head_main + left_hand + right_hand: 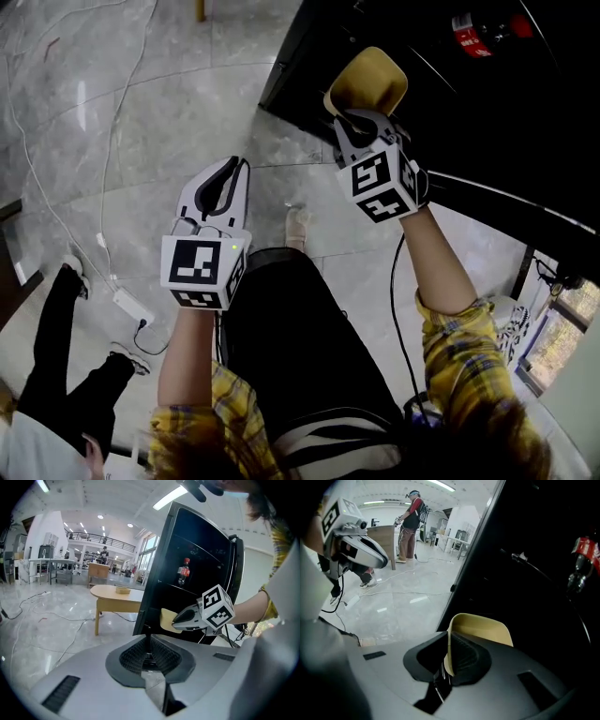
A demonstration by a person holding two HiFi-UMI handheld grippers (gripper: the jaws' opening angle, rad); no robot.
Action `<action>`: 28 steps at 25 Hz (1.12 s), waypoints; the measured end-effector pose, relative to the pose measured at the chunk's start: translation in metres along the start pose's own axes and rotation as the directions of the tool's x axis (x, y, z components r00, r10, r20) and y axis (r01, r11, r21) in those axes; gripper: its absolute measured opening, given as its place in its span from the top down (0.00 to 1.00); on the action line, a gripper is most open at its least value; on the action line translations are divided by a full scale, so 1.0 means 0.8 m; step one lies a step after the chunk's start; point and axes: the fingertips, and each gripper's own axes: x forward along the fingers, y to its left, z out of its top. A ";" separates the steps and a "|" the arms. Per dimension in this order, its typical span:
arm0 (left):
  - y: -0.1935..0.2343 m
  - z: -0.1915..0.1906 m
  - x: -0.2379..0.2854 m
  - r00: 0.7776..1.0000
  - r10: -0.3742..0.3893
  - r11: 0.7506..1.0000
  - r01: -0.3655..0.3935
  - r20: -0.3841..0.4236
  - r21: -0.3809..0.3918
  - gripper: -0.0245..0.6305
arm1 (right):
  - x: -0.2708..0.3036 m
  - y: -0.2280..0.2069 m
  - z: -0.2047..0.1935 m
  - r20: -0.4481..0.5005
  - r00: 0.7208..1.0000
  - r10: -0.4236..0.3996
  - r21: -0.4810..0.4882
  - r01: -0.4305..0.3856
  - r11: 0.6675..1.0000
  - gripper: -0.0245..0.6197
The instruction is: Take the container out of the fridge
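A tan, open-topped container sits just outside the black fridge, at its front edge. My right gripper is shut on the near wall of the container, one pad inside and one outside. In the left gripper view the container shows in front of the dark fridge with the right gripper on it. My left gripper hangs over the floor to the left of the fridge. It is shut and holds nothing.
A red-capped bottle stands inside the fridge. White cables and a power strip lie on the marble floor at left. Another person's legs are at lower left. A wooden table stands beyond the fridge.
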 end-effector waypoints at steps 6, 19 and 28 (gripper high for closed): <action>0.002 0.010 -0.044 1.000 0.007 1.000 -0.007 -0.011 0.003 0.90 | -0.047 0.027 0.016 0.012 1.000 -0.015 0.030 0.015 0.999 0.90; 0.006 0.063 -0.118 0.998 0.052 0.998 -0.051 0.029 -0.020 0.90 | -0.163 0.060 0.062 0.071 0.996 -0.055 0.085 0.049 0.995 0.90; -0.001 0.089 -0.154 0.998 0.045 0.999 -0.044 0.037 -0.012 0.90 | -0.229 0.090 0.093 0.119 0.992 -0.041 0.107 0.028 0.994 0.90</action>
